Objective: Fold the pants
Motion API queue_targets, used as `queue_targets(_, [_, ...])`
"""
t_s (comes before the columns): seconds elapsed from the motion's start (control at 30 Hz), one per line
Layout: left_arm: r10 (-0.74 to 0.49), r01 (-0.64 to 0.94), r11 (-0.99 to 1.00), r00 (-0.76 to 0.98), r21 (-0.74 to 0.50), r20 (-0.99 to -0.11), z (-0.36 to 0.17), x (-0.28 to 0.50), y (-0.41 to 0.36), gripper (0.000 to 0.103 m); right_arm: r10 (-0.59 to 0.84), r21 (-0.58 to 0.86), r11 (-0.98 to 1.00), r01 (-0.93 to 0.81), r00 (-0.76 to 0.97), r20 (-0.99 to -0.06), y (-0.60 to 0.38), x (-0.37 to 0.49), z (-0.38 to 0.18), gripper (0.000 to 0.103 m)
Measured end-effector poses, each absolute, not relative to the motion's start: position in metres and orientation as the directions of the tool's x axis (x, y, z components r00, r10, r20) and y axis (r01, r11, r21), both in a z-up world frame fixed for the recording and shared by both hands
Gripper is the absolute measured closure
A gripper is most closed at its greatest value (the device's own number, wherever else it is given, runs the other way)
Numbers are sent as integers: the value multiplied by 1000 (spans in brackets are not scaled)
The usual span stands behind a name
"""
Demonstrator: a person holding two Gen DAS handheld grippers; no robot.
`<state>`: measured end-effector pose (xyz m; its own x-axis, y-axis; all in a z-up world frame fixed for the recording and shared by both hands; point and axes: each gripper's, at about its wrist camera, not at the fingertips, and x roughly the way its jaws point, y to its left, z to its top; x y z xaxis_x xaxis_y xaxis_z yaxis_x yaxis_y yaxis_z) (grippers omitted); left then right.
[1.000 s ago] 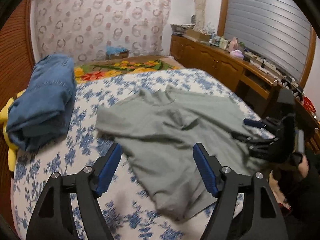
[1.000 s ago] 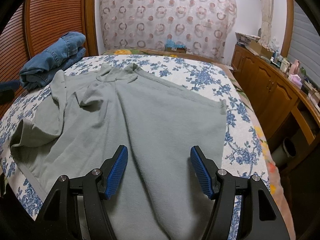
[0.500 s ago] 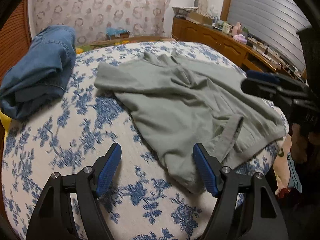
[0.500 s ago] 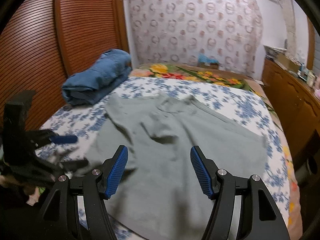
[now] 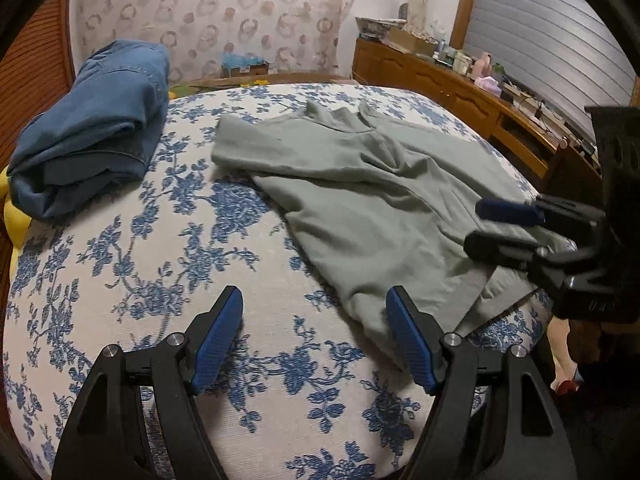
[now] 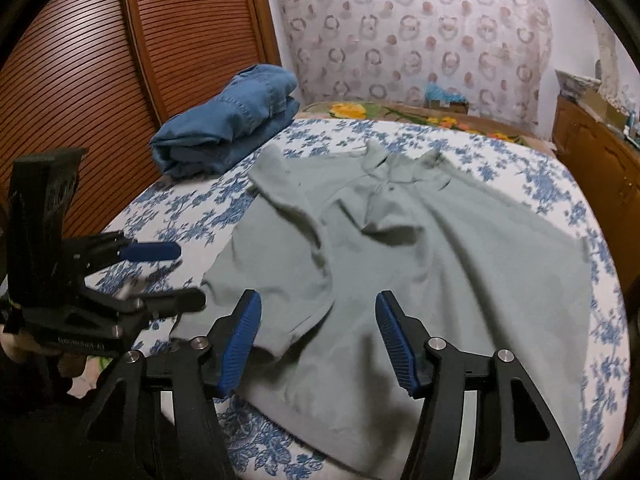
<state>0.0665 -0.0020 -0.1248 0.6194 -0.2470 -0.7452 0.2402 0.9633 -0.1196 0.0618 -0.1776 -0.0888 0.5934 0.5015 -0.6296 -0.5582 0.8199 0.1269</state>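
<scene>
A grey-green garment (image 5: 360,200) with a collar lies crumpled on the flowered bedspread (image 5: 160,260); in the right wrist view the garment (image 6: 440,260) fills the middle. Folded blue jeans (image 5: 92,128) sit at the far left, and those jeans (image 6: 232,120) lie by the wardrobe. My left gripper (image 5: 315,300) stands open over the bedspread, its right finger at the garment's near edge. My right gripper (image 6: 318,304) hovers over a cuffed edge of the garment. Its jaws are closing and the cloth lies below them, not pinched. Each gripper shows in the other's view: the right gripper (image 5: 480,228) and the left gripper (image 6: 180,276).
A wooden dresser (image 5: 440,80) loaded with small items runs along the right wall. A slatted wooden wardrobe door (image 6: 160,40) stands to the left of the bed. Something yellow (image 5: 16,220) pokes out under the jeans. The bed's near edge drops off just below both grippers.
My left gripper has sunk closer to the bed. My right gripper has swung left toward the garment's near edge, and its jaws have narrowed.
</scene>
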Motion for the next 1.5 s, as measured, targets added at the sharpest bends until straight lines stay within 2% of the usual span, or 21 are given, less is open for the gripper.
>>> queue_targets(0.4, [-238,221,967,619,-125,-749,-130,67,3,28,519,155,799,-581,537,-665,-165,67,-104,62])
queue_targets(0.67, [-236,219,968,621,-124,-747,-131,67,2,28,548,171,786,-594,540,-639,-166,66,-100,91])
queue_targets(1.0, [-240,218,968,635,-128,-734,-130,67,0,28,567,158,773,-614,557,-608,-175,59,-92,93])
queue_targets(1.17, [-238,211,969,650,-129,-722,-124,65,2,28,590,167,768,-618,584,-558,-188,52,-76,94])
queue_targets(1.5, [-256,252,961,665,-112,-701,-108,68,-10,28,543,134,816,-563,664,-514,-228,33,-56,94])
